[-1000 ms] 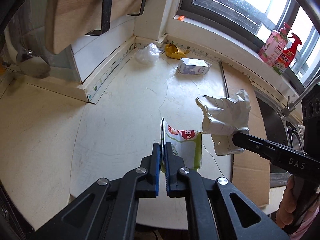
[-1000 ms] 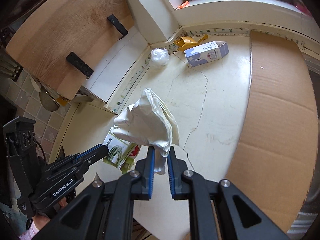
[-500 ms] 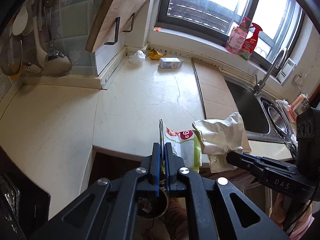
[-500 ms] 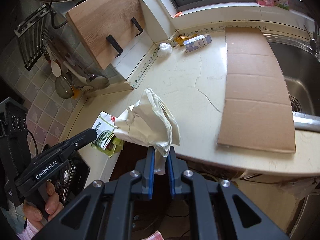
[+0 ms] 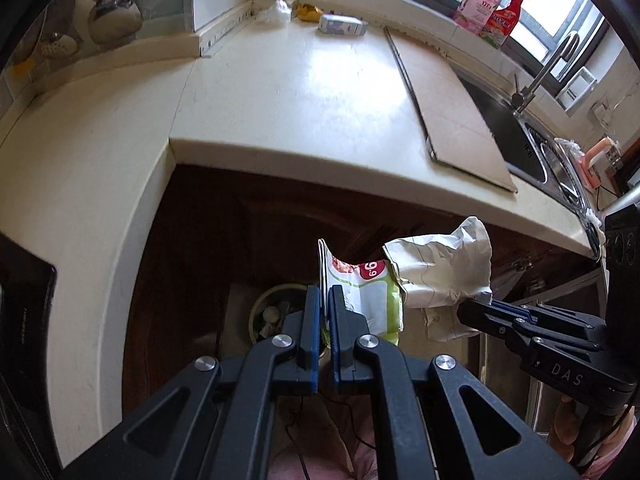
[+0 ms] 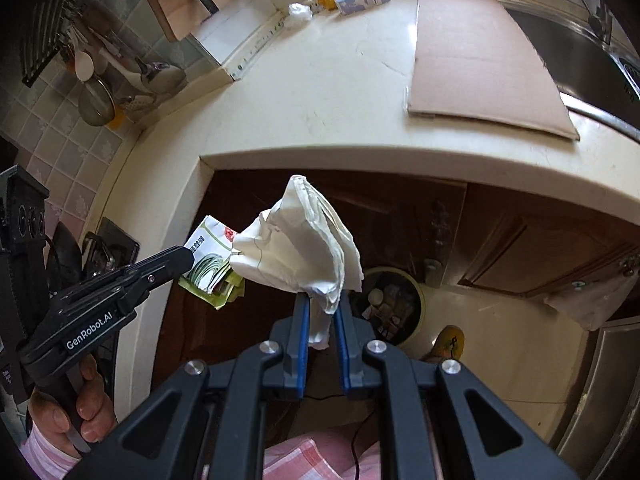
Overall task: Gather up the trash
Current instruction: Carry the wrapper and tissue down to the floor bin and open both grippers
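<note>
Tongs on the left gripper [image 5: 324,300] pinch a green and white snack wrapper [image 5: 362,300], and the right gripper [image 6: 322,308] squeezes crumpled white paper [image 6: 304,248]. Both hang over a round trash bin [image 6: 414,292] on the floor by brown cupboards [image 6: 520,248]. Farther off, the cream counter [image 5: 320,92] holds flat cardboard [image 5: 448,92], a small carton [image 5: 342,26] and a sink [image 5: 516,136].

Crumpled white paper [image 6: 298,248], matt; printed snack wrapper [image 5: 362,300], glossy plastic film; countertop [image 5: 304,92], smooth, faintly glossy stone; cardboard sheet [image 6: 476,56], matt brown; sink [image 5: 516,136], brushed metal.
</note>
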Demonstrator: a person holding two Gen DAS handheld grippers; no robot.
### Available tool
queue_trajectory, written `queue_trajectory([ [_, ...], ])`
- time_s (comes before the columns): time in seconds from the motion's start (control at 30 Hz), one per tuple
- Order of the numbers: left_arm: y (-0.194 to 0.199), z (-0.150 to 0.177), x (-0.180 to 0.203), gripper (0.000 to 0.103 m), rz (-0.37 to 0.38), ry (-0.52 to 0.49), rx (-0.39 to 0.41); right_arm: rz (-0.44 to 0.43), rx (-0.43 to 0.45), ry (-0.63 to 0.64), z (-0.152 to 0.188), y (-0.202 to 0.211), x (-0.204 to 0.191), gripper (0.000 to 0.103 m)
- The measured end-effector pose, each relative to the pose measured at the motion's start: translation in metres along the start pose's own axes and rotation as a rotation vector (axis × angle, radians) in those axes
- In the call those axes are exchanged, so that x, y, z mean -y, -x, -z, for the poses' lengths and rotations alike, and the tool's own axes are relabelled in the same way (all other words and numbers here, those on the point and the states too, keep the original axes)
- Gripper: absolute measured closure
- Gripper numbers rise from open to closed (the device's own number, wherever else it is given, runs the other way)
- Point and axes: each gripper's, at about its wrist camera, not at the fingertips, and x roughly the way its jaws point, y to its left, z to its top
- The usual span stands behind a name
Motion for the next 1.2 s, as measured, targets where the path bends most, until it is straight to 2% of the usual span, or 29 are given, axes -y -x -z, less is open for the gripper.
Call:
queue_trajectory([
  [0.23, -0.094, 0.036, -0.016, 0.101, -0.050, 0.019, -0.134, 0.056, -0.150, -0.047, 0.028, -0.089, 0.035, 0.091],
  [0.43, -0.190, 0.070, -0.043, 0.101, -0.093, 0.077, -0.257, 0.112, -0.295, -0.099, 0.057, -0.193, 0.079, 0.091],
  [0.6, -0.238, 0.092, -0.061, 0.101, -0.105, 0.111, -0.301, 0.109, -0.353, -0.105, 0.073, -0.245, 0.093, 0.091],
  [0.73, -0.269, 0.098, -0.068, 0.100, -0.114, 0.114, -0.313, 0.108, -0.388, -0.087, 0.075, -0.274, 0.092, 0.091],
  [0.87, -0.300, 0.099, -0.074, 0.100, -0.130, 0.116, -0.313, 0.123, -0.378, -0.045, 0.067, -0.303, 0.089, 0.089],
  [0.9, -0.309, 0.100, -0.076, 0.098, -0.135, 0.122, -0.323, 0.123, -0.378, -0.048, 0.064, -0.312, 0.090, 0.087],
  [0.97, -0.326, 0.103, -0.084, 0.085, -0.120, 0.144, -0.340, 0.123, -0.373, -0.059, 0.059, -0.326, 0.094, 0.087],
  [1.03, -0.340, 0.104, -0.089, 0.065, -0.124, 0.166, -0.342, 0.122, -0.377, -0.068, 0.055, -0.337, 0.102, 0.083],
  [1.1, -0.349, 0.106, -0.094, 0.055, -0.123, 0.181, -0.332, 0.135, -0.381, -0.080, 0.054, -0.346, 0.109, 0.075],
  [1.2, -0.358, 0.108, -0.097, 0.054, -0.131, 0.183, -0.341, 0.139, -0.384, -0.095, 0.054, -0.351, 0.115, 0.072],
])
